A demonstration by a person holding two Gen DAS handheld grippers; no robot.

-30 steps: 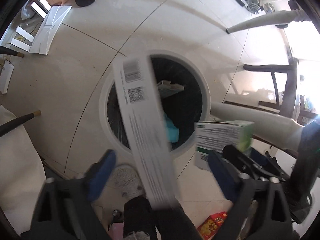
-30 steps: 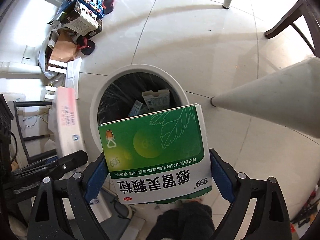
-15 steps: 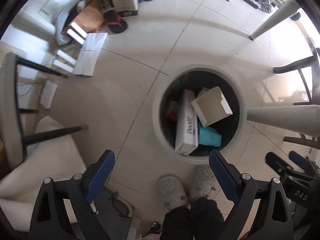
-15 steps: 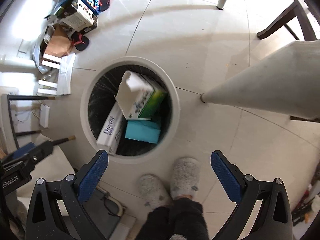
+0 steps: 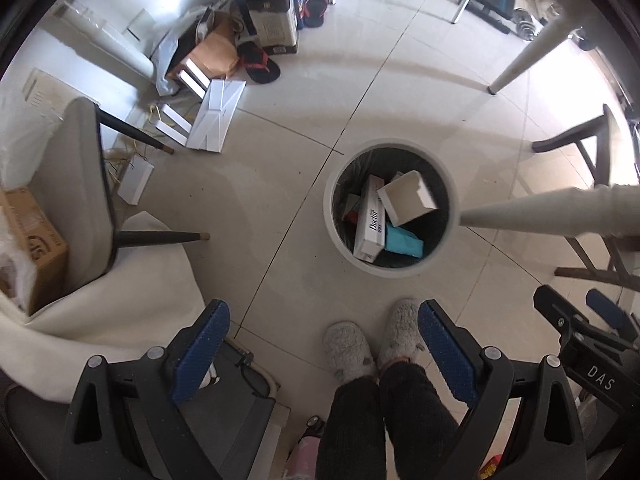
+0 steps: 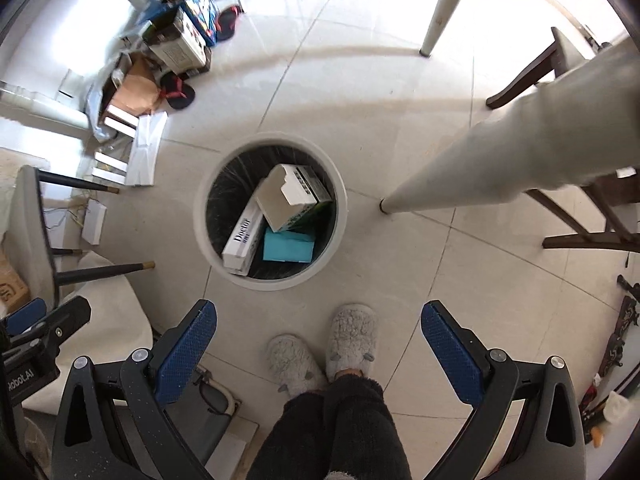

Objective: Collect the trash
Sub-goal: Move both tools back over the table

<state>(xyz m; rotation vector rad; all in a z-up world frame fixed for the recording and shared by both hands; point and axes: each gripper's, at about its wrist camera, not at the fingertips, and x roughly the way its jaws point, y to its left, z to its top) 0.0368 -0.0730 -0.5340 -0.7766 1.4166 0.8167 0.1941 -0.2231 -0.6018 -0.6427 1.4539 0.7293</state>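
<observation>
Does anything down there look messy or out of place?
Yes. Flattened white cardboard and torn packaging lie strewn on the tiled floor beside a black sandal, away from the round white bin. In the bin, the long white box leans askew against the rim.

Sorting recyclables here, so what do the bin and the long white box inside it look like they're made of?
Bin: probably plastic, with a smooth, matte white rim and a crinkled black liner. Long white box: likely thin printed cardboard, with sharp folded edges and blue lettering.
</observation>
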